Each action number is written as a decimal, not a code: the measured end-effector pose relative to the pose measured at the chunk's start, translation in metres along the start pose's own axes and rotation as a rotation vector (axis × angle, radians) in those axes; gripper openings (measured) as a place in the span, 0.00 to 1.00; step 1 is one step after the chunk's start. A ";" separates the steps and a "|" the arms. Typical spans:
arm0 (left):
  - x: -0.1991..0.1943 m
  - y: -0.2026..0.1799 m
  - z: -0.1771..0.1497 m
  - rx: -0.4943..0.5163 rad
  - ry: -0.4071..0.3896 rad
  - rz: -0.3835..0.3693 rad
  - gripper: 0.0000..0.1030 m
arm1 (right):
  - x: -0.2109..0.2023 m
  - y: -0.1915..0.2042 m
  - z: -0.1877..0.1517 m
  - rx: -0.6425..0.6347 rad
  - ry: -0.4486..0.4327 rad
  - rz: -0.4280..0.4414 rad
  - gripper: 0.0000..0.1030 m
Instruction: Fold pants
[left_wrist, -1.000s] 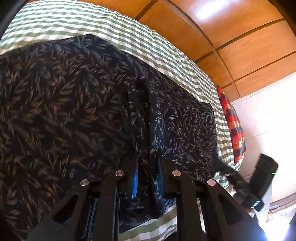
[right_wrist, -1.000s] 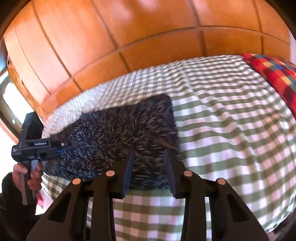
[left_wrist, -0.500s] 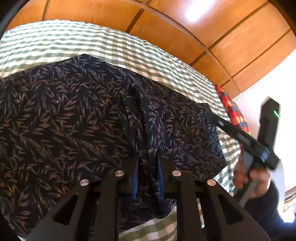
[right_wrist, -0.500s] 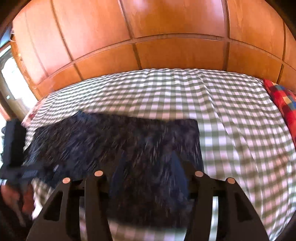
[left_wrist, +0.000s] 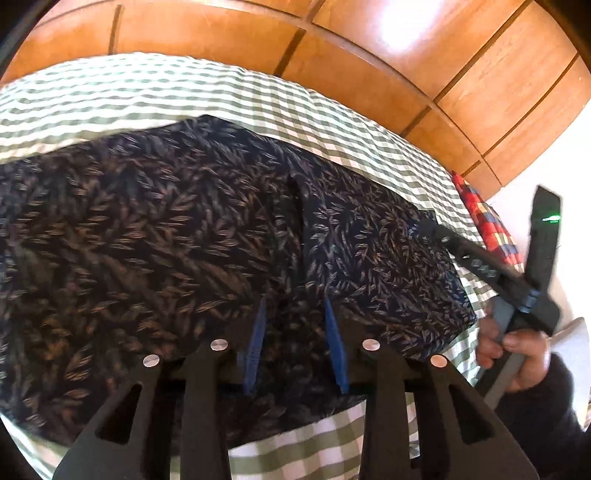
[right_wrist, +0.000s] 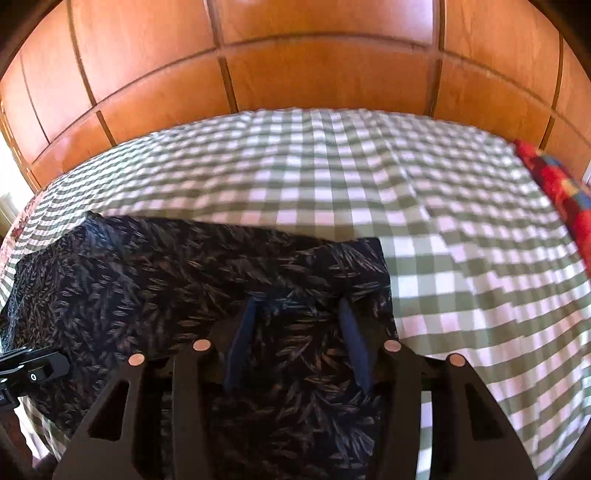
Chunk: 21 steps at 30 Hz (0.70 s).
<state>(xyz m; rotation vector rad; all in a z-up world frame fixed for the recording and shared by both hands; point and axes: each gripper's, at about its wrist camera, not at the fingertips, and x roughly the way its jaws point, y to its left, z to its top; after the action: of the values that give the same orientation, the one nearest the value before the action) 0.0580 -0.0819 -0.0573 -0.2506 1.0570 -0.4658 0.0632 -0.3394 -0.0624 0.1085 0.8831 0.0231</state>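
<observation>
Both my tools, left tool (left_wrist: 295, 343) and right tool (right_wrist: 299, 339), gape wide above the pants (left_wrist: 166, 258); closing too shallow ahead could pinch only one layer.

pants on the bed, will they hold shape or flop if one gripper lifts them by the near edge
Probably floppy: the pants lie thin and flat on the checked bedsheet, with a soft crease down the middle. Lifted at one point, they would likely drape and sag. They look light, so pushing may bunch them rather than slide them.
</observation>
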 end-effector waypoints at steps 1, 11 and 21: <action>-0.001 0.000 -0.001 0.003 0.001 0.007 0.30 | -0.005 0.004 0.001 -0.010 -0.015 0.019 0.45; -0.025 0.006 -0.019 0.032 -0.038 0.090 0.30 | -0.006 0.088 0.008 -0.199 0.026 0.317 0.26; -0.033 0.014 -0.022 0.026 -0.053 0.115 0.30 | 0.030 0.112 0.010 -0.192 0.097 0.343 0.23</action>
<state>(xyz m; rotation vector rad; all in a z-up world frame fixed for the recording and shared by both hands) 0.0290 -0.0534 -0.0481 -0.1767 1.0071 -0.3675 0.0929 -0.2273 -0.0669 0.0783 0.9459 0.4351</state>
